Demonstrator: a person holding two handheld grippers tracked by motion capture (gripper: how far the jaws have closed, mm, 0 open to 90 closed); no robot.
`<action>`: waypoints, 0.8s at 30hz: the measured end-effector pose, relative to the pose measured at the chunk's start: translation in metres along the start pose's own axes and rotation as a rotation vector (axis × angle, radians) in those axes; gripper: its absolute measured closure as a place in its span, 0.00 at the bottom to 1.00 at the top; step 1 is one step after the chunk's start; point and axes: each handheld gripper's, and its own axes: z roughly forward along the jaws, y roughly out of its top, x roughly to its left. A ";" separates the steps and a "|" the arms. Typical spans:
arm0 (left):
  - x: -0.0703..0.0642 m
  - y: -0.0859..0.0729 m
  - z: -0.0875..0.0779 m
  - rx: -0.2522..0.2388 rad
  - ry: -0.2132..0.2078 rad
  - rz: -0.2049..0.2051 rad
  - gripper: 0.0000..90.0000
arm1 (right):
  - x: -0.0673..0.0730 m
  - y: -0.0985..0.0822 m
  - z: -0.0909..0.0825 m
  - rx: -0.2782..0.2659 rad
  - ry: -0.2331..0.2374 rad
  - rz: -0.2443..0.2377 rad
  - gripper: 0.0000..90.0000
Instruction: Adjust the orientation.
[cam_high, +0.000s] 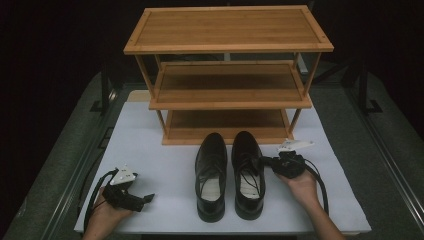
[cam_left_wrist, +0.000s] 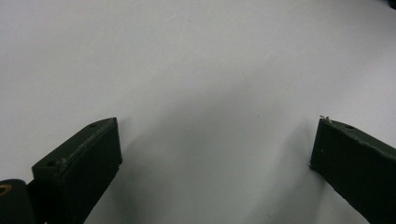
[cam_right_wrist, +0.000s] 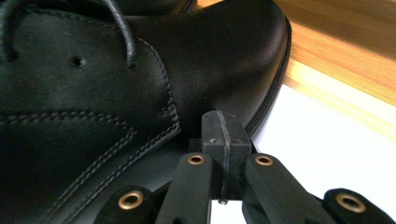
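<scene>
Two black leather lace-up shoes stand side by side on the white table, toes toward the shelf: the left shoe (cam_high: 210, 175) and the right shoe (cam_high: 247, 172). My right gripper (cam_high: 268, 162) is shut with nothing between its jaws, its tips right at the outer side of the right shoe (cam_right_wrist: 116, 93). In the right gripper view the closed jaws (cam_right_wrist: 223, 133) meet flat against each other beside the shoe's stitched leather. My left gripper (cam_high: 148, 198) rests near the table's front left, open, with bare white table (cam_left_wrist: 210, 93) between its fingers (cam_left_wrist: 88, 154).
A three-tier wooden shoe rack (cam_high: 227, 50) stands at the back of the white table top (cam_high: 160, 150), all its shelves bare. Its lowest shelf (cam_high: 225, 127) lies just beyond the shoes' toes. Grey floor and dark stands flank the table.
</scene>
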 end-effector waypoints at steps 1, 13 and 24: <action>0.000 0.000 0.000 -0.001 0.001 0.000 0.01 | 0.000 -0.001 -0.002 -0.005 0.006 0.002 1.00; 0.000 0.000 0.000 0.001 0.000 0.000 0.01 | 0.020 -0.019 -0.018 0.006 0.035 -0.007 1.00; 0.000 0.000 0.000 0.001 0.000 0.000 0.01 | 0.028 -0.015 -0.010 -0.003 0.047 -0.018 1.00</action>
